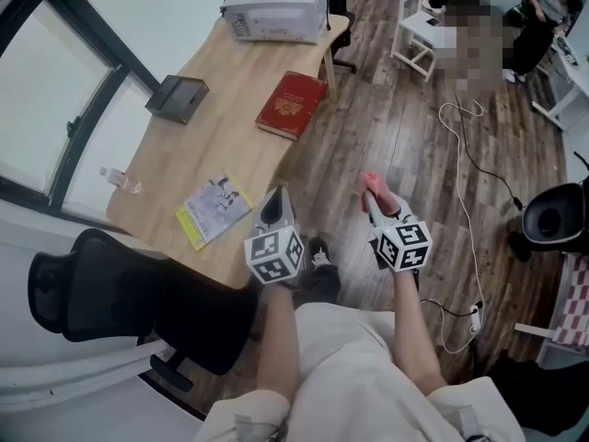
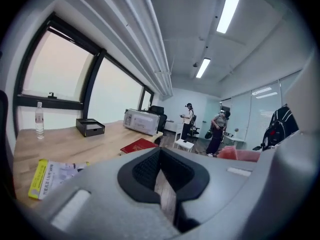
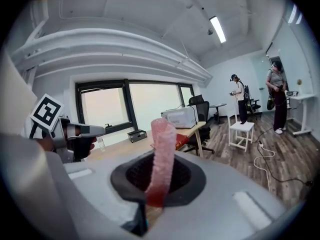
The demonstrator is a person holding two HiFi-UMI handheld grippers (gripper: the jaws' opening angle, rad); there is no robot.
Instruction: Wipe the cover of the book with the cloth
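Two handheld grippers above plank floor (image 1: 414, 136). Right gripper (image 1: 371, 194) clamps one pink, nubbly cloth (image 1: 369, 183). Left gripper (image 1: 275, 201) jaws together, empty. One red rectangular book (image 1: 292, 105) flat on pale wooden table (image 1: 230, 127), well apart from both. Same table: one yellow-edged booklet (image 1: 213, 210), one black tray (image 1: 177, 98).

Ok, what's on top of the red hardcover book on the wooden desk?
Nothing: the red hardcover book has a bare cover. The pink textured cloth is clamped in the right gripper, off the light wooden desk. The book's underside is covered.
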